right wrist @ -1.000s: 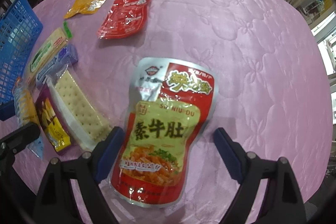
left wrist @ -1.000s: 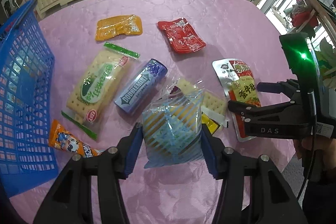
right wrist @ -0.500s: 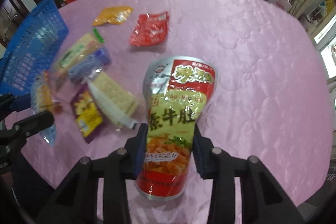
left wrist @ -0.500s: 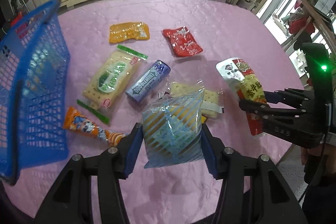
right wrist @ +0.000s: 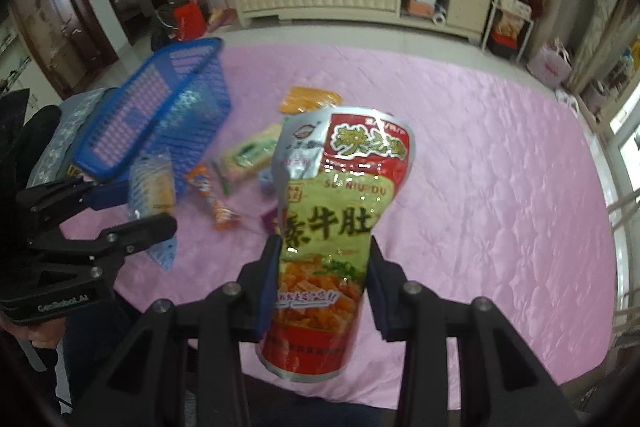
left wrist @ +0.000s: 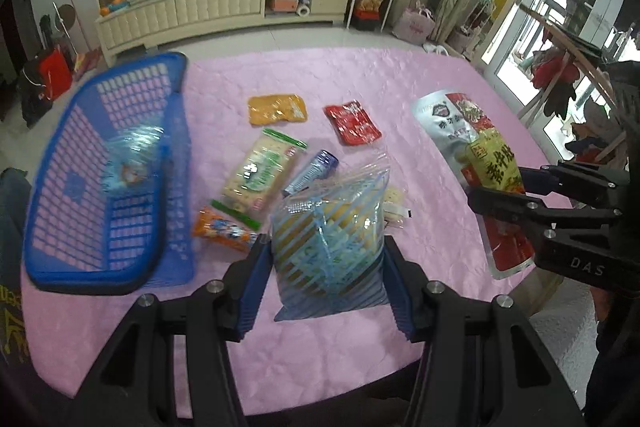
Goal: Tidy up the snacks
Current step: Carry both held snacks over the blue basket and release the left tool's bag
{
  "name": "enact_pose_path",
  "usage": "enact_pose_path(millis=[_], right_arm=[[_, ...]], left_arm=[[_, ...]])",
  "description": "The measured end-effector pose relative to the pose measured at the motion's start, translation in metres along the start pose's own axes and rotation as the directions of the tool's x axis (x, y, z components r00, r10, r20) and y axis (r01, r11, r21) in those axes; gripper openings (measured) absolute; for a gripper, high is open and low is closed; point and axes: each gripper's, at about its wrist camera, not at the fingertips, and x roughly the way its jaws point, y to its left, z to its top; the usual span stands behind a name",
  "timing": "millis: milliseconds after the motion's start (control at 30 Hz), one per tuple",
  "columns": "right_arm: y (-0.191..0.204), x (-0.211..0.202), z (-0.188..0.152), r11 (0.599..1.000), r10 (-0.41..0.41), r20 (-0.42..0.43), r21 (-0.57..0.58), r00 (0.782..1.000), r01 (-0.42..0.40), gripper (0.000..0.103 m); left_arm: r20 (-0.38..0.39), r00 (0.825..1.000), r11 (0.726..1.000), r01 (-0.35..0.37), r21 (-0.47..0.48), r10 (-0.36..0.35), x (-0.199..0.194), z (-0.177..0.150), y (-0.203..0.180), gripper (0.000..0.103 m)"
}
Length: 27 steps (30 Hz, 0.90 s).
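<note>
My left gripper [left wrist: 327,267] is shut on a clear bag with blue stripes [left wrist: 328,227], held up above the pink table [left wrist: 400,87]. My right gripper [right wrist: 322,267] is shut on a red and silver pouch with yellow lettering [right wrist: 344,195], which also hangs clear of the table. In the left wrist view the pouch [left wrist: 480,151] and right gripper [left wrist: 532,195] are at the right. In the right wrist view the left gripper [right wrist: 120,207] and its striped bag [right wrist: 152,187] are at the left. A blue basket [left wrist: 92,281] stands at the table's left with one clear packet [left wrist: 132,163] inside.
Loose on the table lie an orange packet [left wrist: 276,109], a red packet [left wrist: 352,123], a green cracker pack [left wrist: 260,175], a blue gum tube [left wrist: 316,167], an orange cartoon packet [left wrist: 224,231] and a cracker pack [left wrist: 394,203]. A white cabinet [left wrist: 220,7] stands behind.
The right gripper's jaws closed on the pouch and lifted it off the table. Both grippers rose with their packets, and the basket came further into view.
</note>
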Motion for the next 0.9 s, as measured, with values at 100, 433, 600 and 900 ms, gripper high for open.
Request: enact_pose_path(millis=[100, 433, 600, 900], right_arm=[[0.012, -0.005, 0.010, 1.000, 0.006, 0.019, -0.018, 1.000, -0.006, 0.044], [0.063, -0.022, 0.045, 0.997, 0.063, 0.075, -0.052, 0.995, -0.059, 0.044], [0.097, -0.017, 0.066, 0.991, 0.098, 0.084, -0.100, 0.992, -0.090, 0.044], [0.134, 0.012, 0.105, 0.978, 0.150, 0.069, -0.159, 0.986, -0.138, 0.044]], left_arm=[[0.028, 1.000, 1.000, -0.013, -0.003, 0.013, -0.021, -0.001, 0.014, 0.051], [0.078, 0.996, 0.999, -0.047, -0.008, 0.048, -0.064, 0.007, 0.068, 0.051], [0.082, 0.994, 0.997, -0.069, -0.028, 0.072, -0.076, 0.013, 0.099, 0.051], [0.064, 0.992, 0.991, -0.104, -0.085, 0.109, -0.073, 0.029, 0.152, 0.051]])
